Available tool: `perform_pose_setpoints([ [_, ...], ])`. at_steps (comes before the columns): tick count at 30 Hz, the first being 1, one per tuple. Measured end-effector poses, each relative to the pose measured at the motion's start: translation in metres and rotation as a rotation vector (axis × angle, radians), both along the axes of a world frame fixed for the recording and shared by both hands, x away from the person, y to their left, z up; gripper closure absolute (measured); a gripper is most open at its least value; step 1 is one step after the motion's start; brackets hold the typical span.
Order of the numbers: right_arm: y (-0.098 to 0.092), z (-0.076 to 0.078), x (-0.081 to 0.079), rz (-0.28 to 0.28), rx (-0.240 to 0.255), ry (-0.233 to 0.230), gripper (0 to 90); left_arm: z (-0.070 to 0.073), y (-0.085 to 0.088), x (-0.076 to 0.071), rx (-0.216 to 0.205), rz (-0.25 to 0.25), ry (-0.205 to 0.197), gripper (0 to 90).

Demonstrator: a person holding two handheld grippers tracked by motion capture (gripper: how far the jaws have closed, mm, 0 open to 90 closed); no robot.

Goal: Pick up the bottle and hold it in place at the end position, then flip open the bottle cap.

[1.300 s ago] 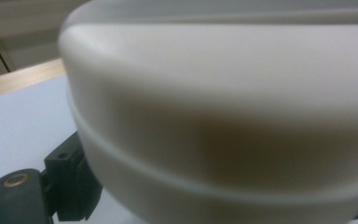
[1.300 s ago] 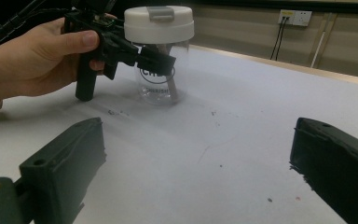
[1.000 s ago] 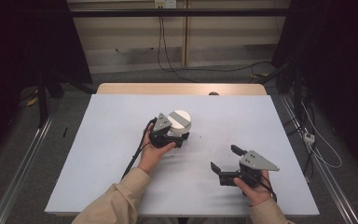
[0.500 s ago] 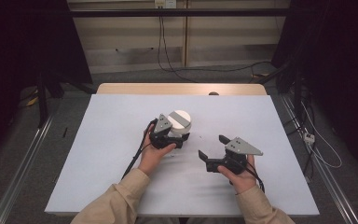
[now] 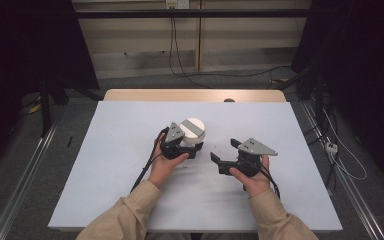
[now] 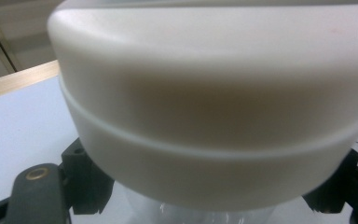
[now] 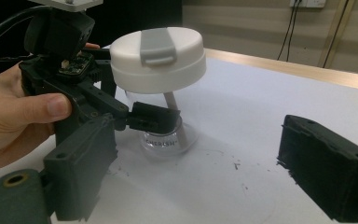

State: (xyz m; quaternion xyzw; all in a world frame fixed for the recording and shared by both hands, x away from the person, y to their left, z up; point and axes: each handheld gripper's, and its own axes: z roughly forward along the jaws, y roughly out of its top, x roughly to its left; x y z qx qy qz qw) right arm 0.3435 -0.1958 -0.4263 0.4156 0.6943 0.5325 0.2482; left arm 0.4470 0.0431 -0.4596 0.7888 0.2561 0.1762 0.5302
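Left tongs [image 5: 192, 150] are clamped on the clear body of the cup [image 5: 192, 134], low down, under the lid [image 7: 157, 52]. In the right gripper view one left pad [image 7: 151, 116] presses flat on the glass just above the base, where there's printed lettering. Cup stands upright on the desk [image 5: 130, 125], near the middle, slightly left of centre. Lid is white, wide, with a grey flip tab [image 7: 157, 46] across the top; it overhangs the body all round. A pale straw [image 7: 175, 119] runs down inside the glass. In the left gripper view the lid is right up against the lens, with the clear body just visible below it.

My left hand [image 5: 164, 167] wraps the gripper from the near side.

Right tongs [image 5: 225, 154] sit just right of the cup, apart from it, jaws pointing toward it. Jaws are wide apart, have just been closing a little, nothing between them but bare desk. Some dark scuffs [image 7: 235, 165] mark the surface there. Right hand [image 5: 252, 175] holds the gripper from below.
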Motion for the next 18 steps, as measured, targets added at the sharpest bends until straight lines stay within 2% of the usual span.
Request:
perform_pose_setpoints([
  [10,0.004,0.003,0.008,0.012,-0.006,0.019,12.3,0.000,0.000,0.000,-0.001,0.001,0.001,18.7],
  [16,0.007,0.006,0.013,0.020,-0.010,0.022,19.9,0.000,0.000,0.000,0.000,0.001,0.002,18.7],
  [18,0.008,0.007,0.015,0.027,-0.006,0.026,26.3,0.000,0.000,0.000,-0.001,0.001,0.002,18.7],
])
